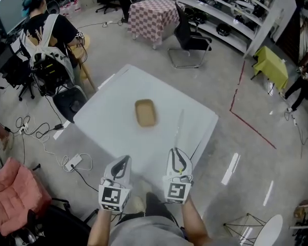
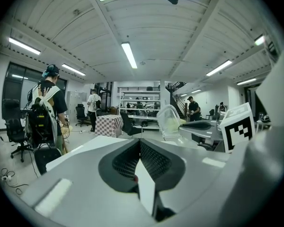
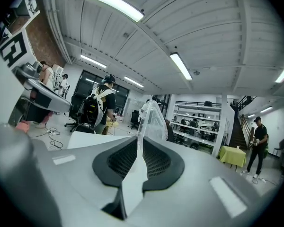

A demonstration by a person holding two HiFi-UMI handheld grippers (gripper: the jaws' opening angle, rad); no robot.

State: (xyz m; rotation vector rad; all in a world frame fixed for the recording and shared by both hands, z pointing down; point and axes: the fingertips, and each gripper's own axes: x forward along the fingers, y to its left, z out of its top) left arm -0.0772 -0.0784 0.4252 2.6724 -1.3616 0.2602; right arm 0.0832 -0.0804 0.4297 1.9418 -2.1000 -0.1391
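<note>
While the right gripper is held over the near edge of the white table, its jaws are seen clamped on the bottom edge of a clear plastic piece. The piece rises out of the pads and stretches forward, away from the tool. In the head view it is seen as a thin, see-through strip running ahead of the jaws, above the tabletop.

The left gripper is held level with the right one, just to its left. Its pads are pressed together with nothing between them. A tan tray lies on the table ahead of both tools, slightly to the left of the plastic's far end and apart from it.

The plastic is judged to be very light, thin and springy, with a smooth surface that could slip between the pads. It would probably bend or crease under a hard pinch. A hold on the rim is judged soundest, close to a corner, where the material is likely stiffest.
</note>
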